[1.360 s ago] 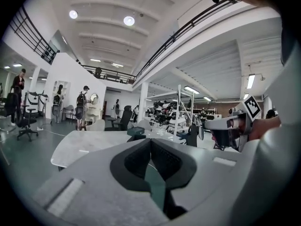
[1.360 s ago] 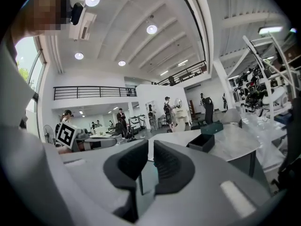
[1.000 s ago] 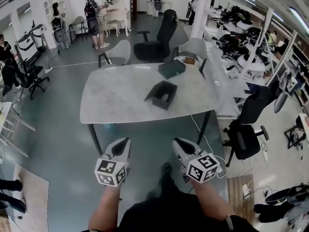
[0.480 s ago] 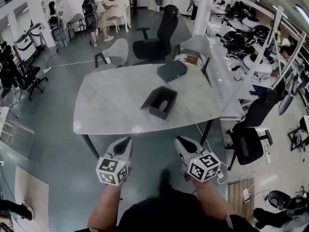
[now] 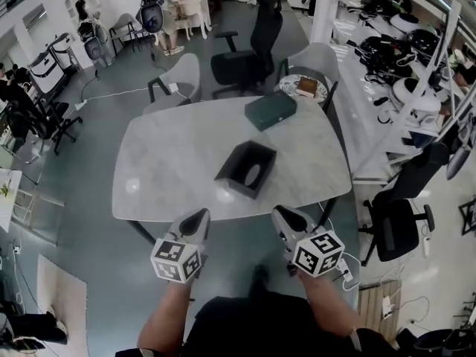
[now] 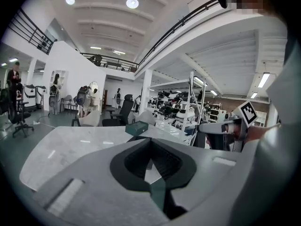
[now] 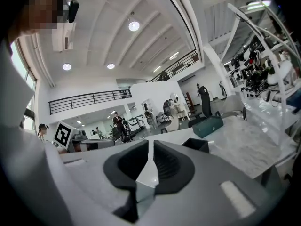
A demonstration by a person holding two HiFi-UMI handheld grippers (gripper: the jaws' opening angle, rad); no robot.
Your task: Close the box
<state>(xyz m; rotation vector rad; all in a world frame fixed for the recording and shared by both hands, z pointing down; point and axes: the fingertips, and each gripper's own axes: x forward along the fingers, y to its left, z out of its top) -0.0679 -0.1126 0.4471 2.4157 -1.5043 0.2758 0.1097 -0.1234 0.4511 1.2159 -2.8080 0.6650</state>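
An open dark box [image 5: 246, 168] sits near the middle of a grey marble table [image 5: 163, 162], and its teal lid [image 5: 271, 110] lies apart from it toward the far edge. Both grippers hang short of the table's near edge, level and pointed at it. My left gripper [image 5: 197, 218] is shut and empty; in its own view [image 6: 150, 139] the box [image 6: 135, 137] peeks out just behind the jaws, with the lid [image 6: 137, 127] beyond. My right gripper [image 5: 281, 214] also has its jaws together with nothing between them [image 7: 150, 140]; box [image 7: 196, 145] and lid [image 7: 207, 125] lie ahead to its right.
A grey chair [image 5: 182, 76] and a black office chair [image 5: 249, 58] stand behind the table, beside a small round table [image 5: 306, 86]. Another black chair [image 5: 398, 225] stands at the right by benches full of equipment. People stand far back [image 5: 167, 6].
The table and box have come nearer in the head view as I walk toward them. Both grippers keep their place in front of me, jaws unchanged.
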